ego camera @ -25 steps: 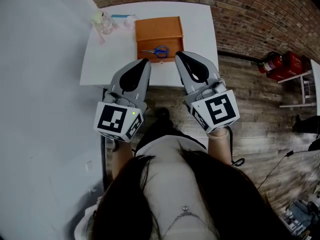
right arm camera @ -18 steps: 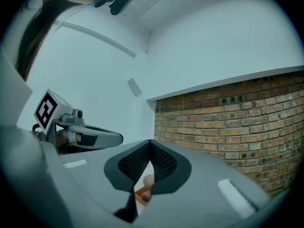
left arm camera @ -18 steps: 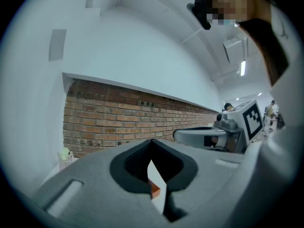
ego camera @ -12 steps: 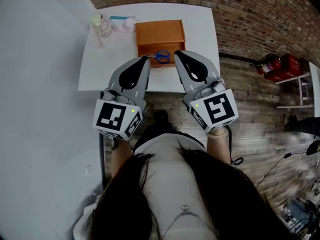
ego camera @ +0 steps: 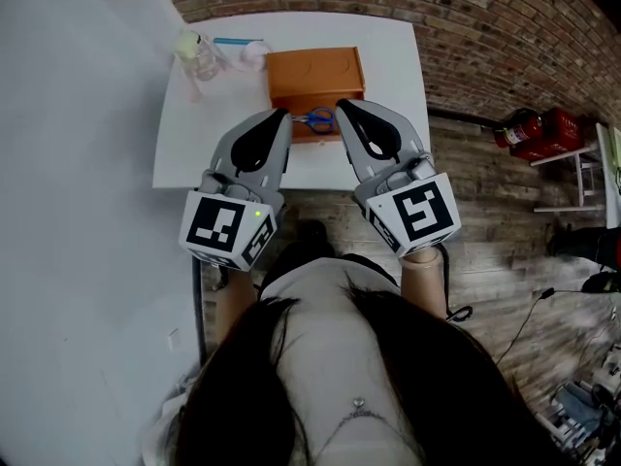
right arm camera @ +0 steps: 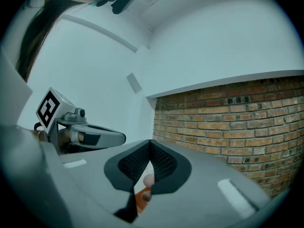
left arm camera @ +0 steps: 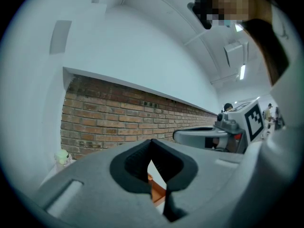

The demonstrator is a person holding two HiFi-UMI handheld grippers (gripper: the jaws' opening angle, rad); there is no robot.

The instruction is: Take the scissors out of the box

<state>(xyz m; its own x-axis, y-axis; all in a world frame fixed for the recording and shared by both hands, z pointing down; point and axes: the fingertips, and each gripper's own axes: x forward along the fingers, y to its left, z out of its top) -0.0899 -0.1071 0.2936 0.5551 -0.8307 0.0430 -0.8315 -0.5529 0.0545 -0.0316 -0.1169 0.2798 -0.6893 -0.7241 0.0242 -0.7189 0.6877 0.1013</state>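
Note:
An orange box stands on the white table. Blue-handled scissors lie in its near end. My left gripper and right gripper are held level side by side, both shut and empty. Their tips flank the scissors at the box's near end, and whether they touch the box I cannot tell. In the left gripper view, the gap behind the shut left gripper shows a strip of the orange box. In the right gripper view, the right gripper likewise shows a bit of the orange box.
A small clear bottle, a blue pen-like item and a pale round thing sit at the table's far left. A brick wall runs behind the table, a white wall at left. Red fire extinguishers lie on the wooden floor at right.
Both grippers have moved forward together toward the table. Their tips, earlier short of the box over the table's near edge, now reach the box's near end beside the scissors.

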